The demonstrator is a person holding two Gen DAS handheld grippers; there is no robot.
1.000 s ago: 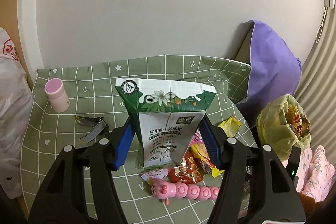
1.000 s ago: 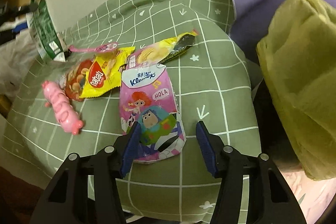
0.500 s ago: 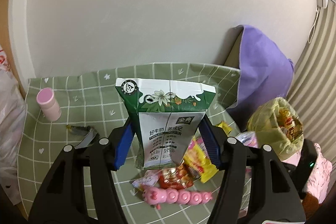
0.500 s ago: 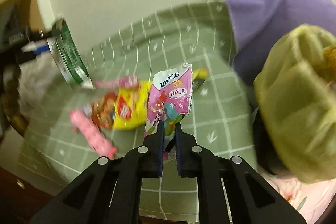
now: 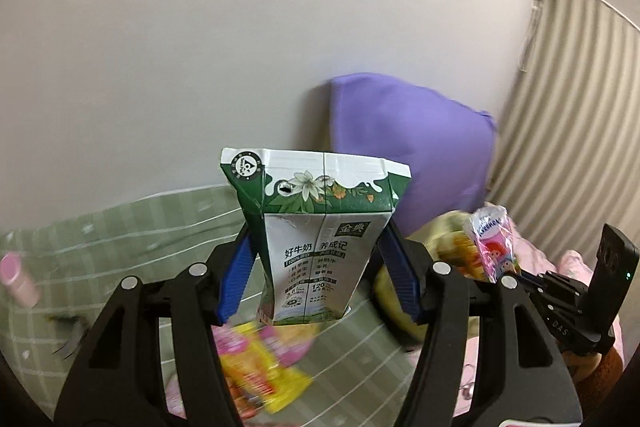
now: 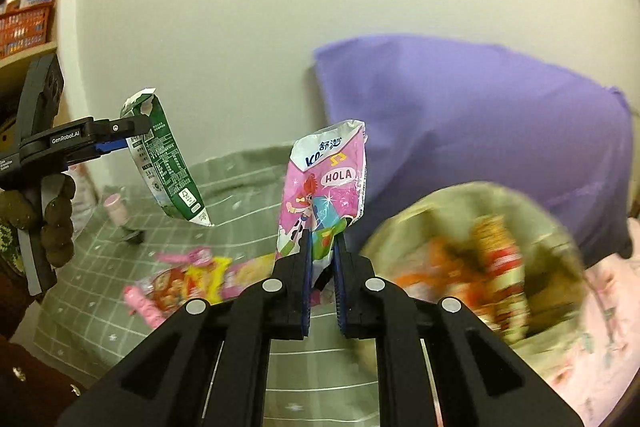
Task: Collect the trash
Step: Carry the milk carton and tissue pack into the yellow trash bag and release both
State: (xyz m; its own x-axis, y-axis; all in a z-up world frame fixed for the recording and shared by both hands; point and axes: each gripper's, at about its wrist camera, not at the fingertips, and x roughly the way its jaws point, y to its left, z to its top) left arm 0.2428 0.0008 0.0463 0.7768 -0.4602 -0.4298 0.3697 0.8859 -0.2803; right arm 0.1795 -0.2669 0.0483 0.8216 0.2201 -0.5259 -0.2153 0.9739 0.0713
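My left gripper point(image 5: 316, 227) is shut on a green and white milk carton point(image 5: 320, 251), held upright above the green checked tablecloth point(image 5: 132, 227). The right wrist view shows that carton point(image 6: 168, 167) hanging at the left. My right gripper point(image 6: 322, 239) is shut on a pink cartoon tissue packet point(image 6: 326, 179), raised clear of the table. Just right of it gapes a yellow-green trash bag point(image 6: 460, 251) with wrappers inside. In the left wrist view the packet point(image 5: 494, 243) stands over the bag point(image 5: 448, 231). Several snack wrappers point(image 6: 200, 279) lie on the cloth.
A purple pillow point(image 6: 480, 131) leans on the wall behind the bag. A pink caterpillar toy point(image 6: 142, 305) lies beside the wrappers and a small pink bottle point(image 6: 116, 207) stands at the far left. Pink bedding point(image 6: 600, 307) lies at the right. Shelves point(image 6: 28, 23) fill the upper left.
My right gripper closed on the tissue packet, lifted it off the cloth and swung toward the bag. My left gripper carried the carton up and to the right.
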